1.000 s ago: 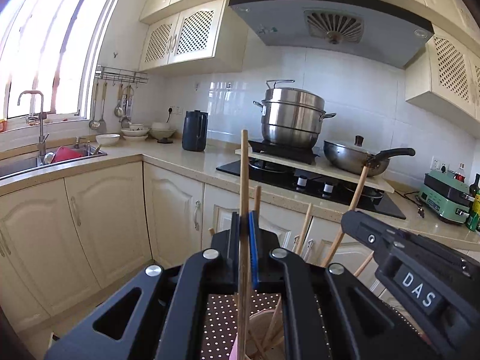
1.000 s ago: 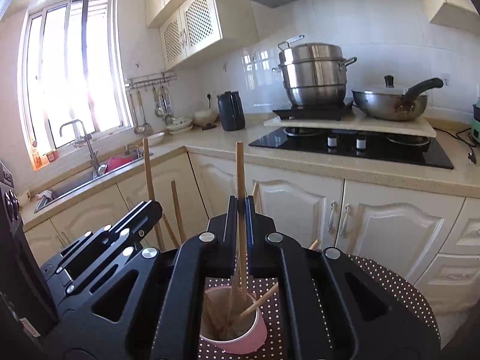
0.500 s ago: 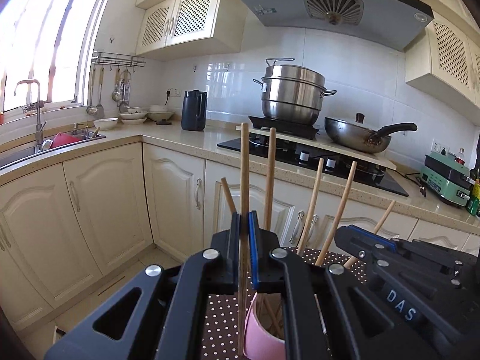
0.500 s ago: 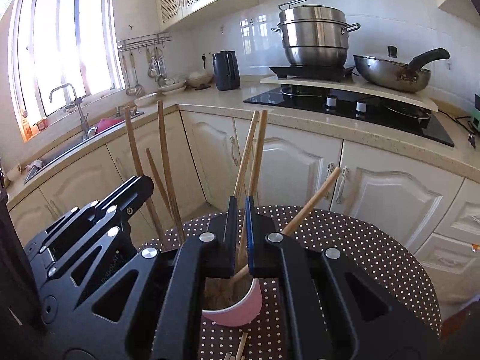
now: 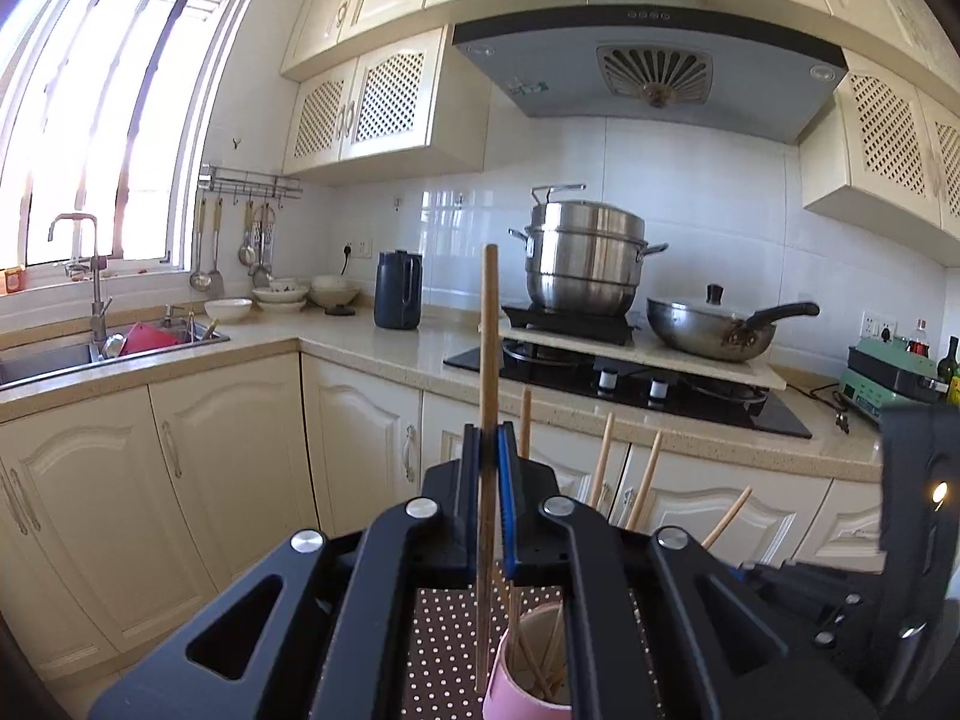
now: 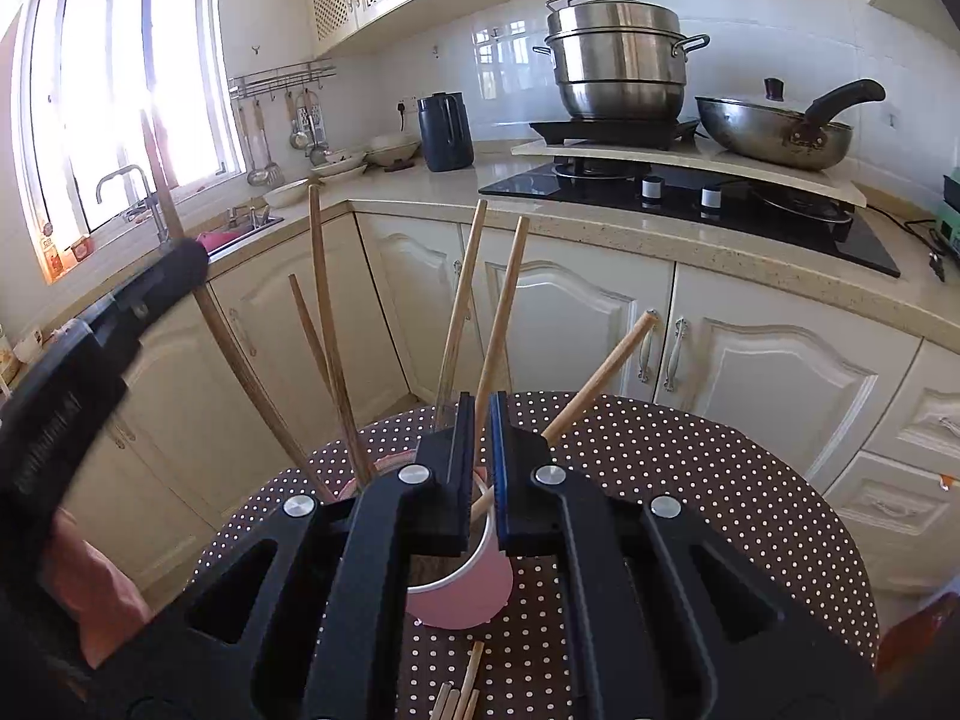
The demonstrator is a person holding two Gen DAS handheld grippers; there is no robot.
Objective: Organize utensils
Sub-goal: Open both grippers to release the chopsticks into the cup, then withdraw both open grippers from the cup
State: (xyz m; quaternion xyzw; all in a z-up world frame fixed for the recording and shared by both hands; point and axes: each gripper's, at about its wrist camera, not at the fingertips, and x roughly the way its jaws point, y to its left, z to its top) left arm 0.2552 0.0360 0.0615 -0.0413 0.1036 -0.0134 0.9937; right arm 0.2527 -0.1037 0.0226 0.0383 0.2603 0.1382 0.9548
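A pink cup [image 6: 462, 588] stands on the round dotted table [image 6: 690, 480] and holds several wooden chopsticks [image 6: 333, 336]. My left gripper [image 5: 491, 480] is shut on one upright chopstick [image 5: 490, 330], whose lower end reaches down beside the cup [image 5: 516, 684]. The same gripper [image 6: 180, 264] and its chopstick show at the left of the right wrist view. My right gripper [image 6: 478, 456] hovers just above the cup with its jaws slightly apart. A chopstick [image 6: 501, 324] rises between them, and they do not seem to press it. Loose chopsticks [image 6: 459, 696] lie on the table near me.
Kitchen counter behind the table carries a gas hob [image 6: 690, 192], a steel steamer pot [image 6: 618, 66], a wok [image 6: 780, 126] and a dark kettle [image 6: 444, 132]. A sink [image 5: 90, 354] sits under the window at left. Cabinet doors [image 6: 768, 384] stand close behind the table.
The right gripper has let go of its chopstick into the cup and drawn back and down. The left gripper still holds its chopstick and has lifted slightly over the cup.
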